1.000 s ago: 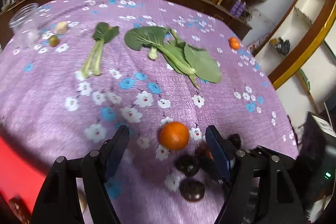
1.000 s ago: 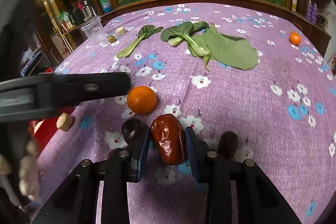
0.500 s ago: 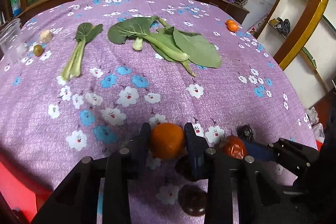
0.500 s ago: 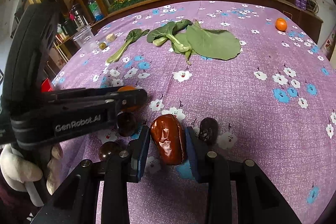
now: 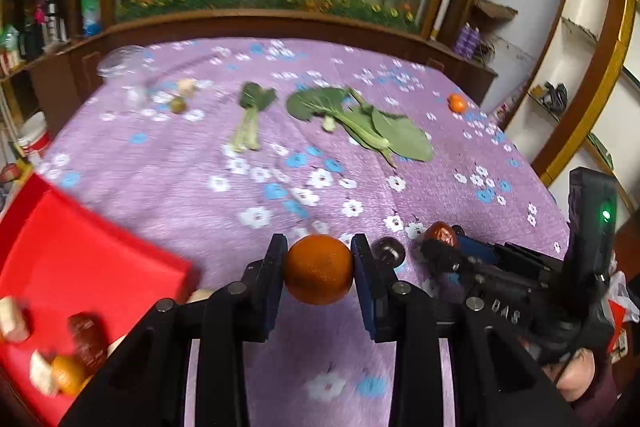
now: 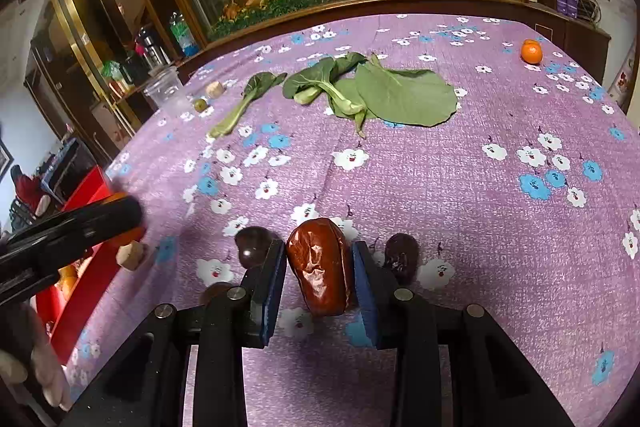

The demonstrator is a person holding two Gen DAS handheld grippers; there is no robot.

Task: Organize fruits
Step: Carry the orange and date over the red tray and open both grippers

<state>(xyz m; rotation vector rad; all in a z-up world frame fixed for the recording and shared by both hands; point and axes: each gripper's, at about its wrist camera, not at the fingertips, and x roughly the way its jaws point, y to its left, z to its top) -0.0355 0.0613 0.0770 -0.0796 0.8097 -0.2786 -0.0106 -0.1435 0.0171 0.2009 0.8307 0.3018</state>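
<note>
A round, dull-skinned orange fruit [image 5: 319, 269] sits above the counter's [image 5: 440, 183] purple flowered cloth near its front edge, a red plastic tray [image 5: 72, 259] at the left edge. The left hand-held gripper [image 5: 319, 259] is clamped on it; the right hand-held gripper [image 6: 320, 267] pinches a wrinkled red-brown jujube [image 6: 320, 267], dark fruits beside.

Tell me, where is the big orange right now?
In the left wrist view the orange is gripped in the left gripper, above the purple cloth, right of the red tray.
</note>
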